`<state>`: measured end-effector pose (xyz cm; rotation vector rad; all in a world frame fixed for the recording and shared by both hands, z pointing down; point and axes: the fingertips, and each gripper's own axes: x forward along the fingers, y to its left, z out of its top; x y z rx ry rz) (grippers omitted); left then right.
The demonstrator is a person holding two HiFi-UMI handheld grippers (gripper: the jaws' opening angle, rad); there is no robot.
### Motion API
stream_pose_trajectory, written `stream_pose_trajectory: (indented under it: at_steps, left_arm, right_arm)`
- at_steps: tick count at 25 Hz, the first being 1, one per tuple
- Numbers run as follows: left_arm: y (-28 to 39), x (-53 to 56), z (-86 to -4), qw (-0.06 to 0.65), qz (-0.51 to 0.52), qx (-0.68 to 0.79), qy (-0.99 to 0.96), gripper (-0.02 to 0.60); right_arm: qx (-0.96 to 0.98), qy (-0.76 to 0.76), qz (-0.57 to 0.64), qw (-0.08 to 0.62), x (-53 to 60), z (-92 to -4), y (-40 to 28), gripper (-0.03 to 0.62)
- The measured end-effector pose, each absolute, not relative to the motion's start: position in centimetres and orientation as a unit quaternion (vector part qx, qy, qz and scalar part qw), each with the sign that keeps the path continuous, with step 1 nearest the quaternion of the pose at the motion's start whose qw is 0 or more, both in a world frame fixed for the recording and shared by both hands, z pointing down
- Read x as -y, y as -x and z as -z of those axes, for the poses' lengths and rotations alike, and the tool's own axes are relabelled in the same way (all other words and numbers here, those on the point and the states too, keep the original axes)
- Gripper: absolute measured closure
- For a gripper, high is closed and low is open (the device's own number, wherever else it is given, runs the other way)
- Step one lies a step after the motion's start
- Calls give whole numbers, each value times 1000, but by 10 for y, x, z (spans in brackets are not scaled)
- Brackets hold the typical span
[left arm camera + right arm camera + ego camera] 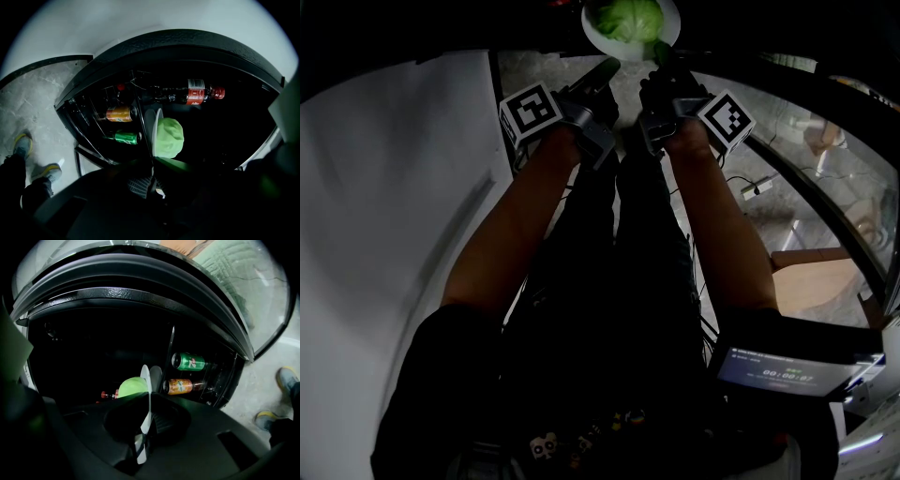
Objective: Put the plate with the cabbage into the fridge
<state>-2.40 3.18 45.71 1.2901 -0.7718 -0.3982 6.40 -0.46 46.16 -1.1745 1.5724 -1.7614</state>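
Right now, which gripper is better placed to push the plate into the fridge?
Right, marginally: the left gripper and right gripper are both shut on the plate facing the fridge, but the right seems further forward.

Plate (602, 42): white, round, shallow. Seen edge-on in both gripper views (151, 125) (146, 375). Near rim pinched from two sides: left gripper (605, 70) on one part, right gripper (661, 56) on the part beside it; both pairs of jaws closed on the rim. Cannot tell whether the plate rests on anything.

Cabbage (630, 17): one pale green round head, whole, sitting on the plate's upper face (168, 137) (131, 386), covering most of it.

Fridge (187, 44): black, door open, interior dark (140, 294). Plate and cabbage are in front of the opening, far rim toward the dark interior
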Motion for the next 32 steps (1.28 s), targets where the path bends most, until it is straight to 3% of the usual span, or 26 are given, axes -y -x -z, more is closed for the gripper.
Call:
stream_pose_trajectory:
  at_steps: [11,17,32]
  left_arm:
    - [21,-30,-462,715,193,352,-573,569]
    - [23,-23,-470,715,205,358,-564,569]
    - [40,20,-458,706,237,374,-552,569]
  right_arm:
    - [-593,430,637,242,5,-461,-65,573]
    - [-597,432,632,241,5,-461,-65,499]
    - [-583,434,640,250,2,-455,-64,499]
